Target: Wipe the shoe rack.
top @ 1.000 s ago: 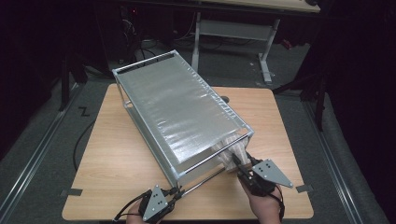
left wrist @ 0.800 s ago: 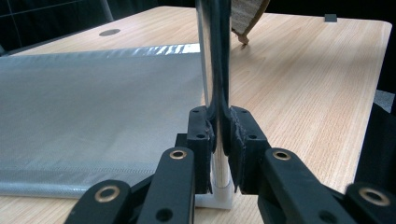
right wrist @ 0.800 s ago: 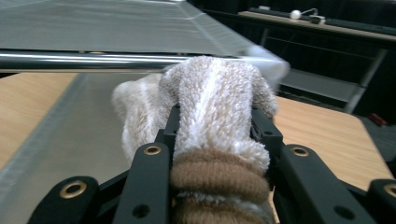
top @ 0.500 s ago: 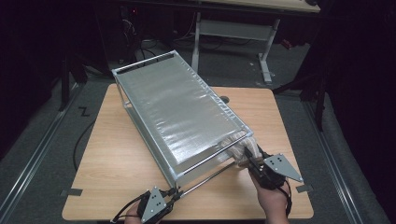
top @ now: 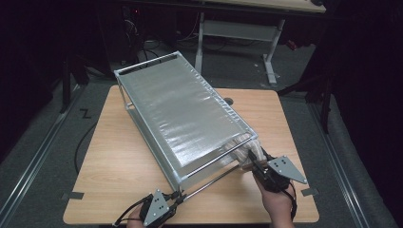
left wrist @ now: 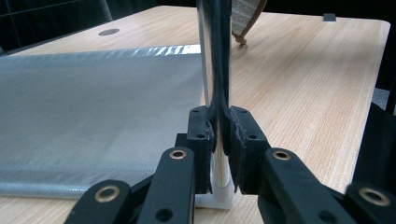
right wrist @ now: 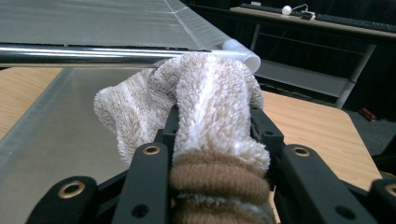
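Note:
A chrome rack (top: 183,114) with silver mesh shelves stands slantwise on the wooden table (top: 119,156). My left gripper (top: 178,195) is at the rack's near lower corner. In the left gripper view my left gripper (left wrist: 219,140) is shut on a chrome frame tube (left wrist: 214,60), just above a white plastic foot (left wrist: 219,197). At the near right corner my right gripper (top: 252,159) is shut on a fluffy beige-and-white sock (top: 244,145). From the right gripper view, the sock (right wrist: 210,102) bulges out of that gripper (right wrist: 212,126) and rests against the top rail (right wrist: 70,53).
Bare tabletop (left wrist: 303,79) lies to the right of the rack. A dark cable hole (top: 228,101) sits in the table at the far side. Another desk frame (top: 237,28) stands behind, and floor rails (top: 33,166) run along the left.
My right hand has drifted slightly to the right along the rack's near end with the sock in it. The left gripper has not moved.

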The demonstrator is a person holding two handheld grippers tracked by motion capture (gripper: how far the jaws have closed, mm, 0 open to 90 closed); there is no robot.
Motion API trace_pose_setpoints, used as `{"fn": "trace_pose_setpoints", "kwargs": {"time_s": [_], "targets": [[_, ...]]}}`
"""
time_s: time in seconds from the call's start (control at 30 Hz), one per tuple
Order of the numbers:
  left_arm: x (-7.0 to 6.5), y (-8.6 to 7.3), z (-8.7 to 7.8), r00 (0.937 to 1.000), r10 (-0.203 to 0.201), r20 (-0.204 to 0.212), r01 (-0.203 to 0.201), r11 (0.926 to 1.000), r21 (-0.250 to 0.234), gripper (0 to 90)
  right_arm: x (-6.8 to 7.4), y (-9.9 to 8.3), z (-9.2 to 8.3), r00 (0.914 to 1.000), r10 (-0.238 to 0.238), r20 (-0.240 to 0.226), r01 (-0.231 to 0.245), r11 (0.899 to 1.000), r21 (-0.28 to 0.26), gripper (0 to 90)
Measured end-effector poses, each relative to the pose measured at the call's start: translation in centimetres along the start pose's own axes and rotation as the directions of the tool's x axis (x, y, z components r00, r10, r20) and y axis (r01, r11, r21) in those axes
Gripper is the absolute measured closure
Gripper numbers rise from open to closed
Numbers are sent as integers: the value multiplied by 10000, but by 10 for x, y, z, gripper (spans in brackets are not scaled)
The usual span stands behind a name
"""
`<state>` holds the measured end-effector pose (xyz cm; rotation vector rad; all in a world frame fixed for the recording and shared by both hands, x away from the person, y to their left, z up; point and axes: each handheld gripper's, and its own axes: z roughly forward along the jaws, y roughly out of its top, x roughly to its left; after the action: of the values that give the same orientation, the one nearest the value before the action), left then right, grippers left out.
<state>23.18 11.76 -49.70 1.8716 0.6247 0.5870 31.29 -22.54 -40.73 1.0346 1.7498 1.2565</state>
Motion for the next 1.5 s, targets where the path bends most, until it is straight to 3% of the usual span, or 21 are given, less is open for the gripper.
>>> {"fn": "trace_pose_setpoints", "kwargs": {"time_s": [0.5, 0.83, 1.0, 1.1, 1.33, 1.5], "targets": [[0, 0, 0, 10000, -8, 31, 8, 10000, 15, 794, -2, -21, 18, 9999, -53, -119, 66, 9939, 1100, 664], [0, 1, 1, 10000, 16, 92, -17, 10000, 39, 795, -4, -48, 37, 9989, 1, -468, 111, 9709, 2394, 665], [0, 1, 2, 9999, 5, 103, -5, 10000, 37, 795, -8, -60, 45, 9969, 309, -729, -69, 9509, 3094, 668], [0, 1, 2, 9999, 2, 106, -3, 10000, 36, 794, -10, -62, 47, 9953, 480, -838, -186, 9466, 3217, 668], [0, 1, 2, 9999, -2, 117, 1, 10000, 30, 795, -9, -61, 45, 9960, 423, -786, -157, 9499, 3121, 668], [1, 1, 2, 9999, -5, 141, 5, 10000, 23, 794, -10, -54, 39, 9969, 452, -649, -257, 9611, 2750, 668]]}}
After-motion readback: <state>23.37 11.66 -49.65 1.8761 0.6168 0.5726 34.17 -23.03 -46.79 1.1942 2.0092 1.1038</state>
